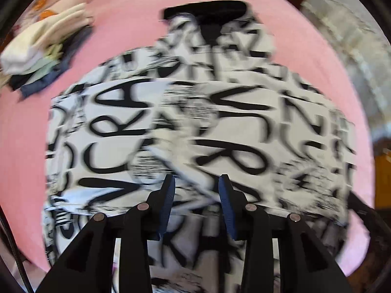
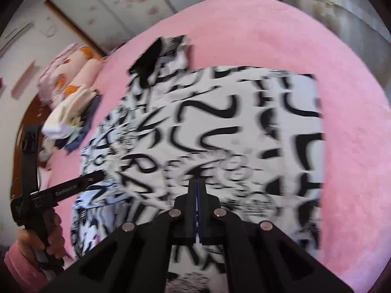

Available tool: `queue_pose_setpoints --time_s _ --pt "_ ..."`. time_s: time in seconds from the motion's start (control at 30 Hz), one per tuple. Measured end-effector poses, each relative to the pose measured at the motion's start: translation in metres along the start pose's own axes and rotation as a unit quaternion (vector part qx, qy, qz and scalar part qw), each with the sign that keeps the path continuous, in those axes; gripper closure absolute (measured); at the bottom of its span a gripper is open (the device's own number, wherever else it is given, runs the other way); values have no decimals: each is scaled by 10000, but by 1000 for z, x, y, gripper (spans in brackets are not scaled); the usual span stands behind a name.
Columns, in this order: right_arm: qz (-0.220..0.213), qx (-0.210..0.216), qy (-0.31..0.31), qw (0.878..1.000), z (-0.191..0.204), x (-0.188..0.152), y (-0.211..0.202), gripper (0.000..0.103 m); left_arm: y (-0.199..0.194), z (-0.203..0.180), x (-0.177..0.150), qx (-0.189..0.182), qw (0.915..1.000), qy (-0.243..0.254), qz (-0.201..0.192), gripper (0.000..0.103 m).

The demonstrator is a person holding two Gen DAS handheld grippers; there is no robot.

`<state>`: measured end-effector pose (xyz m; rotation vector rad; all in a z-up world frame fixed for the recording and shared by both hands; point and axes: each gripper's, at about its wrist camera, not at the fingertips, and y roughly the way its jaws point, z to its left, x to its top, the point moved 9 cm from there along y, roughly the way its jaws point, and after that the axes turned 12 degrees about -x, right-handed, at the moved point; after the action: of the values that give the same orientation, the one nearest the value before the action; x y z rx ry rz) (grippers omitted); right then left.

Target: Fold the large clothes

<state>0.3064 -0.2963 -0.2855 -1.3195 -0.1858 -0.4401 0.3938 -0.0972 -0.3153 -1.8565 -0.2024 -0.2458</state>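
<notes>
Over the pink bedspread point(image 2: 268, 36), my left gripper point(image 1: 196, 183) hangs spread wide above the black-and-white lettered garment point(image 1: 127, 122). My right gripper point(image 2: 197, 183) points forward, clenched; whether it pinches cloth, I cannot tell.

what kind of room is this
Probably a bedroom: the black-and-white printed garment is spread on a pink bed cover, with a stack of folded clothes and rolled floral bedding beside it.

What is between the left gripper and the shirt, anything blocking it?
Nothing visible. The open left gripper hangs right over the shirt with only air between. The clothes pile sits off to the side on the pink bed.
</notes>
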Motion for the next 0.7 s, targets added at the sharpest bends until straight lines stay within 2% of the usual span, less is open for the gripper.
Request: queue_pose_setpoints --time_s 0.1,0.17,0.23,0.27,0.3,0.37,0.47,0.53,0.7 --pt "-124 140 -164 9997 20 1 11 103 14 -36 0 -784 9963 198 285 68" --pt "-107 244 -182 9995 28 0 28 103 34 -57 -2 -1032 9924 427 514 68" --pt "-41 200 -156 9997 30 0 47 103 50 -69 0 -1082 9905 575 618 77" --pt "-62 148 -120 9998 29 3 55 103 62 -77 4 -1164 9885 648 716 87" --pt "-98 149 -75 9998 27 6 63 103 69 -82 7 -1233 9871 688 761 89" --pt "-98 135 -21 9999 22 12 77 103 87 -88 19 -1330 9846 763 838 89" --pt "-33 -6 50 10000 10 23 101 103 108 -90 31 -1267 9841 858 902 90" --pt "-56 89 275 9996 2 34 111 103 121 -88 38 -1237 9843 790 975 90" --pt "-186 1 245 9995 -9 61 127 103 133 -82 62 -1260 9886 477 672 90"
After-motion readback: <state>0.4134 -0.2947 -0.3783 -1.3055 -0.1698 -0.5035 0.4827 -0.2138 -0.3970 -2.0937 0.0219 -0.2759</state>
